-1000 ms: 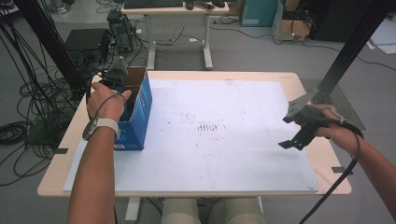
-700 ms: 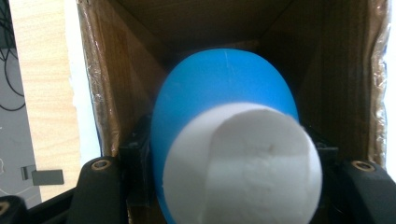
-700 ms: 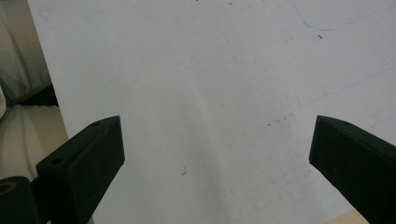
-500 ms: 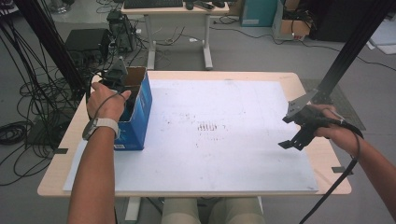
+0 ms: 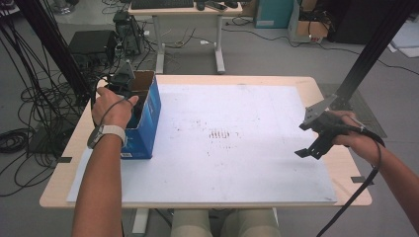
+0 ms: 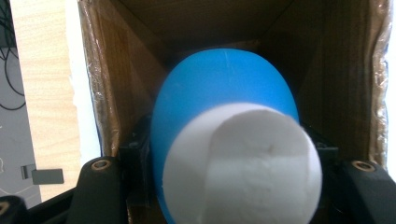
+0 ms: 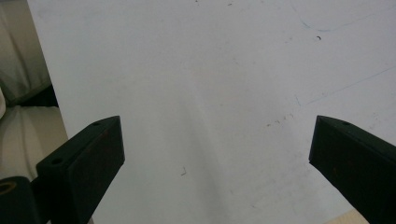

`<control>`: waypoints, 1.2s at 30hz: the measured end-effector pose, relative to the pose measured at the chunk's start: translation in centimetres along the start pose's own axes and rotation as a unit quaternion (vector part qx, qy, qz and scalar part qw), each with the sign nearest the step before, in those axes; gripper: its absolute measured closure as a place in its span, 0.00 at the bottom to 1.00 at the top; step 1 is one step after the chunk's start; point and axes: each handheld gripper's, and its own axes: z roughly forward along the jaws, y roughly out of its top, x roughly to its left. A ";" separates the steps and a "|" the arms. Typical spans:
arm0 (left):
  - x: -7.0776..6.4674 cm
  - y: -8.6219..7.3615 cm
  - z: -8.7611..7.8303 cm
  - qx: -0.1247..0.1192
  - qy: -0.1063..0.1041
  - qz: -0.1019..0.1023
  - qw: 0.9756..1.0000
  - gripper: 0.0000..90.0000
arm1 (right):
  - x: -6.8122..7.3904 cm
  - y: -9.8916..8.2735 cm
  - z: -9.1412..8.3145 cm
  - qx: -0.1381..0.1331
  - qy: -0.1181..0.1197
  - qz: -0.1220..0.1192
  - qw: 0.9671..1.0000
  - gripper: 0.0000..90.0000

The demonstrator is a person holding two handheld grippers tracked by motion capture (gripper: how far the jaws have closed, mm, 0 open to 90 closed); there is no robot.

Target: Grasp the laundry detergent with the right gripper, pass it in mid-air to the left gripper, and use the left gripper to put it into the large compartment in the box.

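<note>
A wooden table (image 5: 328, 89) holds a big white sheet (image 5: 237, 148). A blue box (image 5: 148, 123) stands at its left edge.

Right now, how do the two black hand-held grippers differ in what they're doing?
The left gripper is shut on a blue and white egg-shaped object, while the right gripper stands wide open with nothing between its jaws. The left one reaches into the blue cardboard box at the table's left; the right one hangs above the white board near its right edge. Both are black, two-jawed and hand-held.
</note>
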 end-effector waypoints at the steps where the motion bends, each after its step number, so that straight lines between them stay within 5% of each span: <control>1: 0.0 0.0 0.0 0.001 0.000 0.000 1.000 0.42 | 0.0 0.0 0.0 0.000 0.000 -0.001 1.000 0.03; 31: 0.1 -0.1 0.0 -0.001 0.000 -0.003 1.000 0.42 | -0.1 0.0 -0.1 0.004 0.000 -0.012 1.000 0.03; 36: 0.1 -0.1 0.0 -0.001 0.001 -0.003 1.000 0.42 | 0.0 -0.1 -0.1 -0.002 0.003 0.002 1.000 0.04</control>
